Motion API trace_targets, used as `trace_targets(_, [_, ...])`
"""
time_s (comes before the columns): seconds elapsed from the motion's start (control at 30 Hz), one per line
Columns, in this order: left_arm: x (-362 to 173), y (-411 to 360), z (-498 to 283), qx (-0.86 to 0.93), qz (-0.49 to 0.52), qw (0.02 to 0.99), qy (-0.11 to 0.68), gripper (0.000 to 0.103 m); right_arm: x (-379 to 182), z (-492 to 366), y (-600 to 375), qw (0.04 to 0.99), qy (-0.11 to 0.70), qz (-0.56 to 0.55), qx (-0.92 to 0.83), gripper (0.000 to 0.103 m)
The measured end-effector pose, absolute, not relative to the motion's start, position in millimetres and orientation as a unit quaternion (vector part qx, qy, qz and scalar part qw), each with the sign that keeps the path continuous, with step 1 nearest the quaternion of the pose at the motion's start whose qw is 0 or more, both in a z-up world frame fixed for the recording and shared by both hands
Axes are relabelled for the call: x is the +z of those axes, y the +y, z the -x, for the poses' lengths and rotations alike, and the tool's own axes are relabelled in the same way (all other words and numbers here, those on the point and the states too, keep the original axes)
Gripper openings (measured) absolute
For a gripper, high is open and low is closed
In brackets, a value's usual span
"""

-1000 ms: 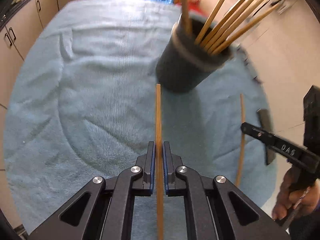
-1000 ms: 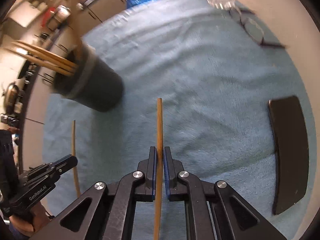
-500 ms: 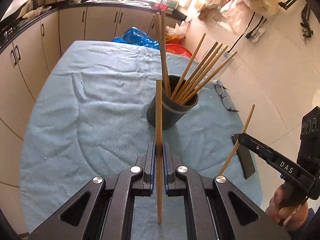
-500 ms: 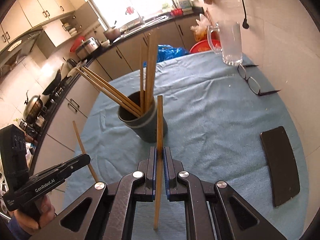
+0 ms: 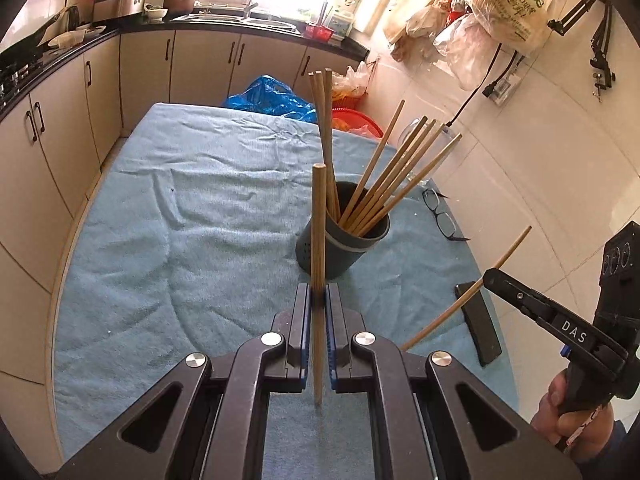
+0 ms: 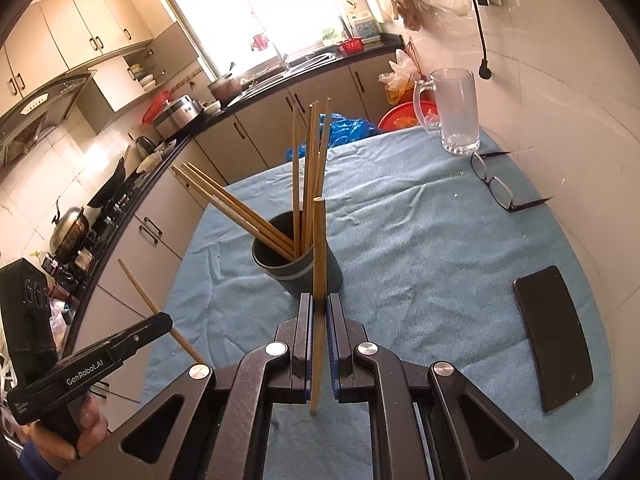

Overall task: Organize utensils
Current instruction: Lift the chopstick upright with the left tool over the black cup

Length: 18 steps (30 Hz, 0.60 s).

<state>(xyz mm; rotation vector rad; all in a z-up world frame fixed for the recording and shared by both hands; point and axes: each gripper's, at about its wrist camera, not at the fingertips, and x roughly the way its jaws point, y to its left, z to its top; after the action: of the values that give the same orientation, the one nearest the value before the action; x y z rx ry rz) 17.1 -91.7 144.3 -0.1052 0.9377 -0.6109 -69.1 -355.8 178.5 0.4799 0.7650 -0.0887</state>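
Observation:
A dark grey utensil cup [image 5: 347, 245] [image 6: 324, 271] stands upright on the blue towel and holds several wooden chopsticks [image 5: 394, 176] [image 6: 240, 210]. My left gripper [image 5: 318, 300] is shut on one wooden chopstick [image 5: 319, 240], held upright just in front of the cup. My right gripper [image 6: 319, 308] is shut on another chopstick [image 6: 319, 264], also upright near the cup. The right gripper with its chopstick [image 5: 464, 300] shows at the right of the left wrist view. The left gripper with its chopstick [image 6: 152, 300] shows at the left of the right wrist view.
A blue towel [image 5: 180, 220] [image 6: 420, 240] covers the table. A black phone [image 6: 558, 336] [image 5: 480, 328] lies right of the cup. Glasses [image 6: 498, 190] [image 5: 440, 212] and a glass mug [image 6: 456, 112] sit further back. Kitchen cabinets [image 5: 60, 120] stand beyond the left edge.
Both grippers rose and tilted back from the table, each lifting its chopstick upright. The cup now shows smaller and farther away, and the kitchen has come into view.

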Motion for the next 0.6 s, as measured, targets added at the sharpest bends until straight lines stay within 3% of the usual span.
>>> trace_targets(0.6, [163,-90,-20,-0.290,0.055,0.854,0.428,0.006,204,72,-367,0.907,0.342,-0.241,-0.044,0.007])
